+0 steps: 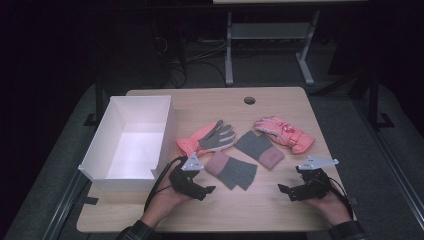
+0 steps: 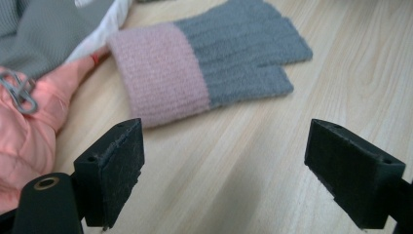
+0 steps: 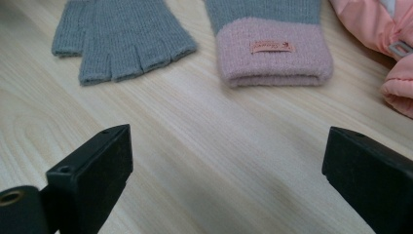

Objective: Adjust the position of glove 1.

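Two grey knit fingerless gloves with pink cuffs lie mid-table: the near one (image 1: 231,170) (image 2: 209,68) (image 3: 122,36) and another (image 1: 259,148) (image 3: 270,44) with a small label on its cuff. A pink ski glove with a grey palm (image 1: 206,138) (image 2: 24,126) lies left of them, and a second pink ski glove (image 1: 285,133) (image 3: 384,29) at the right. My left gripper (image 1: 209,191) (image 2: 224,170) rests open on the table just left of the near knit glove, jaws empty. My right gripper (image 1: 284,191) (image 3: 229,180) is open and empty, in front of the labelled glove.
A white open box (image 1: 129,142) stands at the table's left side, next to the left hand. The wooden table (image 1: 240,210) has a cable hole (image 1: 249,100) at the back. Another desk's legs (image 1: 229,45) stand beyond on the dark floor.
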Action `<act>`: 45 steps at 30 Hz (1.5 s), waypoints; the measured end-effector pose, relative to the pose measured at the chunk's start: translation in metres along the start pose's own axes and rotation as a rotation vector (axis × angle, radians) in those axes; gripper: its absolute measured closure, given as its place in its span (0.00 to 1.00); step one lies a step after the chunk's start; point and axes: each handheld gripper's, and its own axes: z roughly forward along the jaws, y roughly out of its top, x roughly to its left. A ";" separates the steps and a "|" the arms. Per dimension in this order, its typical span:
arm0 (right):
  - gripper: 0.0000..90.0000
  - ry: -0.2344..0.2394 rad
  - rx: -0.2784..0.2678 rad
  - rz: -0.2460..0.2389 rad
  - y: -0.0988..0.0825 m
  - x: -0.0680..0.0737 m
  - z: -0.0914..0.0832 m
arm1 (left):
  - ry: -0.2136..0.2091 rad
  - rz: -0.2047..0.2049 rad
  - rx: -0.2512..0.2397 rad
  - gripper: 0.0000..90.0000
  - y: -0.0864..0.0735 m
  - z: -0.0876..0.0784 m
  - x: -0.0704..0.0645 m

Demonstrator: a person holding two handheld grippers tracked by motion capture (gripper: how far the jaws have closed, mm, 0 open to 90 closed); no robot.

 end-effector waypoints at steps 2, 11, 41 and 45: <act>0.04 -0.003 -0.006 -0.004 -0.002 0.000 0.000 | 0.004 0.000 -0.007 0.16 0.001 -0.001 0.000; 0.04 0.006 -0.017 0.011 -0.002 -0.001 -0.006 | 0.011 0.011 -0.030 0.36 0.006 -0.004 0.000; 0.03 0.006 -0.057 0.020 -0.001 -0.003 -0.012 | 0.089 0.005 -0.009 1.00 0.054 0.029 0.033; 0.03 0.001 -0.061 0.020 -0.001 -0.002 -0.013 | 0.105 -0.005 -0.001 1.00 0.056 0.034 0.039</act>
